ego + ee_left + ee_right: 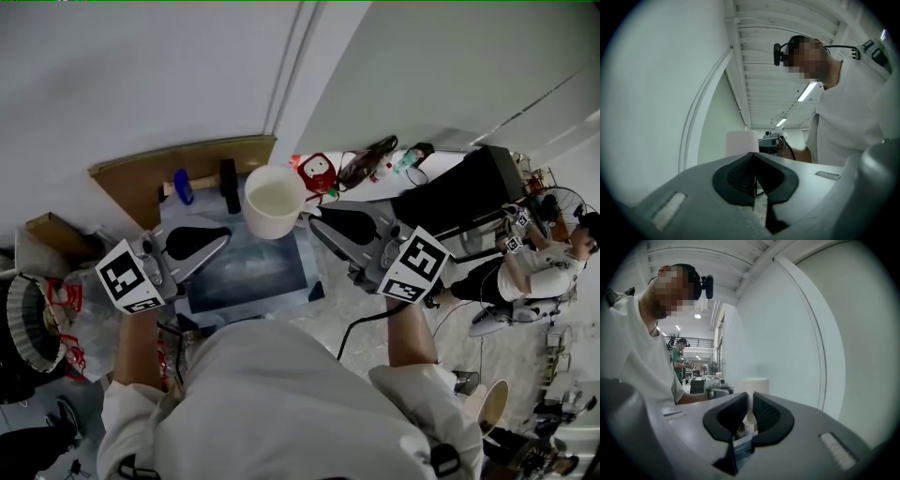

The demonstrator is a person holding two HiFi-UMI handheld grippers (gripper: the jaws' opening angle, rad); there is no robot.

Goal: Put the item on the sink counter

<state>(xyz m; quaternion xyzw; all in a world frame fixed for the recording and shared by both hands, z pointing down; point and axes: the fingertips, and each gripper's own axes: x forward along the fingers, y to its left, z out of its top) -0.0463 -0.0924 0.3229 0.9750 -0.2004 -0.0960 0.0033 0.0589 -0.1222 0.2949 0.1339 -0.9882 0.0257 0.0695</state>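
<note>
White walls rose behind the table (pixel 248 277), and the cup (pixel 275 202) hung in the air over its far edge, so the setting down seemed not yet done. The right hand-held gripper (pixel 314 217) reached forward, clamped on the cup's side. The left hand-held gripper (pixel 225 239) hovered just beside it, closed and empty.
</note>
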